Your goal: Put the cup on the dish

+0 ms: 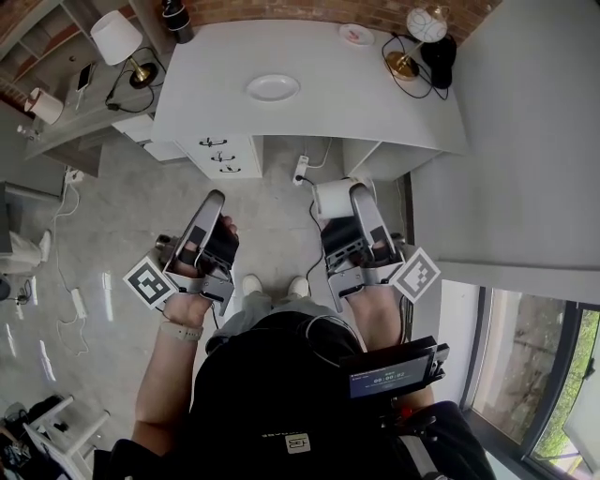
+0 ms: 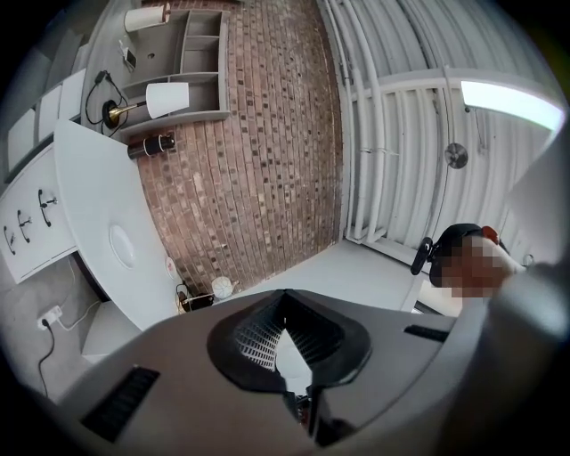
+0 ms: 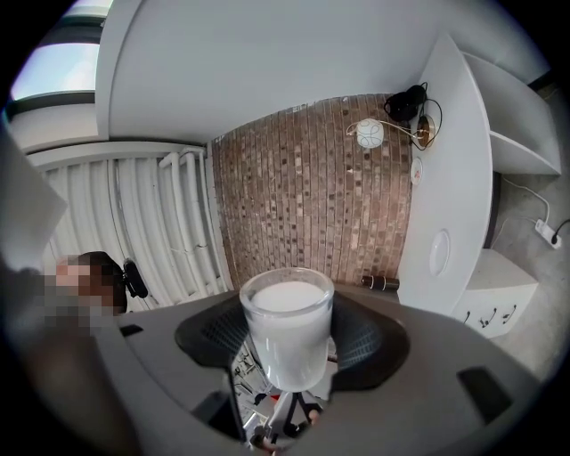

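A white cup [image 1: 331, 198] stands upright between the jaws of my right gripper [image 1: 343, 208], which is shut on it, out over the floor in front of the desk. The right gripper view shows the cup [image 3: 287, 322] pressed between the black pads [image 3: 374, 343]. The dish [image 1: 273, 87], a white plate, lies in the middle of the white desk [image 1: 197, 84], well ahead of both grippers; it also shows as a pale oval dish [image 3: 439, 253] and dish [image 2: 122, 246]. My left gripper [image 1: 214, 204] hangs level with the right, shut, with nothing in it.
On the desk stand a globe lamp [image 1: 427, 25] with cables at the back right and a small pinkish saucer [image 1: 356, 35]. A drawer unit [image 1: 223, 154] sits under the desk, a power strip [image 1: 301, 169] on the floor. A shelf with a shaded lamp [image 1: 117, 37] is at left.
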Demonstrator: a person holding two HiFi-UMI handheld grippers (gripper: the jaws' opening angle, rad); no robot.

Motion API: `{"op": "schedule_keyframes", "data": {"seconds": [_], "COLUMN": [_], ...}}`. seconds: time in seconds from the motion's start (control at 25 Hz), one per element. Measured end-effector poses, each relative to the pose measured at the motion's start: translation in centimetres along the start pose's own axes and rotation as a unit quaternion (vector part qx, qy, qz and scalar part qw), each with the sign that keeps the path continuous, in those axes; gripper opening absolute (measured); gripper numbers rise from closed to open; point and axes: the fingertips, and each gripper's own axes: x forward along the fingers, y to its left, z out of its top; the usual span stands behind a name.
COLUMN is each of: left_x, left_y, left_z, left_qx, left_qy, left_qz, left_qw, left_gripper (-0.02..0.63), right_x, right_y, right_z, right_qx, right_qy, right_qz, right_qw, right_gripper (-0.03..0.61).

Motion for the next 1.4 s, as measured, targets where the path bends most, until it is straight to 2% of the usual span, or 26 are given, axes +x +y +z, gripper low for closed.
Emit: {"op": "schedule_keyframes", "data": {"seconds": [0.16, 0.44, 0.8, 1.0, 1.4], "left_x": [1.2, 2.8, 3.5, 4.3, 8.7], "left_y": [0.2, 0.9, 2.8, 5.6, 14.1], "left_z": [-1.2, -3.0, -1.8, 1.0, 11.9], "left_qx": [0.020, 0.019, 0.014, 0.003, -0.021], "left_qy": [0.009, -0.007, -0.021, -0.025, 0.008], "left_qz": [0.011, 0.030, 0.041, 0.040, 0.039], "left_qw": [0.9997, 0.9993, 0.9989, 0.9989, 0.9990], "left_gripper": [0.005, 0.005, 0.005, 0.005, 0.005], "right_x": [-0.5, -1.2, -0.2, 2.7, 14.0], "right_y": [-0.3, -0.9, -2.9, -5.1, -11.2], "right_z": [1.9, 5.5, 6.9, 6.4, 5.6], "right_qx": [-0.001, -0.006, -0.006, -0.008, -0.009], "right_qy": [0.006, 0.015, 0.015, 0.018, -0.011], "right_qz": [0.002, 0.006, -0.009, -0.021, -0.051], "right_qw": [1.000, 1.000, 1.000, 1.000, 0.999], "right_gripper": [0.270, 0.270, 0.270, 0.270, 0.270]}}
